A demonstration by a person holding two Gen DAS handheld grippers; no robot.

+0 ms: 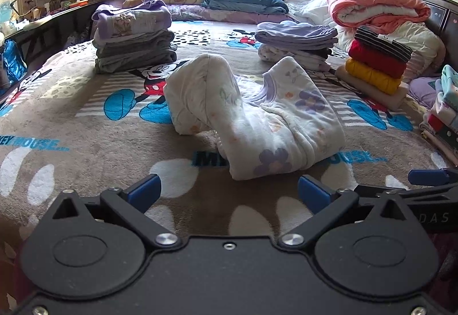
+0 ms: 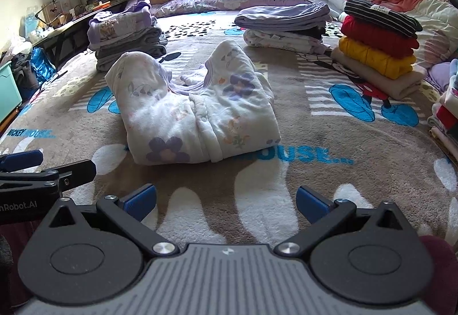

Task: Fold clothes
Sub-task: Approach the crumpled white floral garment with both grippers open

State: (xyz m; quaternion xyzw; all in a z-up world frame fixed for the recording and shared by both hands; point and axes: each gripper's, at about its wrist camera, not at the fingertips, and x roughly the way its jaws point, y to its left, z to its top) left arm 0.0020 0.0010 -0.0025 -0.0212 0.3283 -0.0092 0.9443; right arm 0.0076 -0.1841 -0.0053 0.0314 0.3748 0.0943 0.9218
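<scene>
Left wrist view: your left gripper [image 1: 227,192] hangs with its jaws spread wide, holding nothing, above the blanket [image 1: 86,149]. The white flowered garment [image 1: 257,120] lies folded at 12 o'clock, apart from the fingertips. Right wrist view: your right gripper [image 2: 226,200] is likewise wide and empty; the garment [image 2: 194,111] sits at 11 o'clock. Folded stacks: grey pile [image 2: 128,34] at 10 o'clock, striped, red and yellow pile [image 2: 377,45] at 2 o'clock.

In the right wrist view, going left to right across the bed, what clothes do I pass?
Grey and lilac folded stack → white floral garment lying partly folded in the middle → lilac-topped folded pile → striped, red, yellow and beige stack.
</scene>
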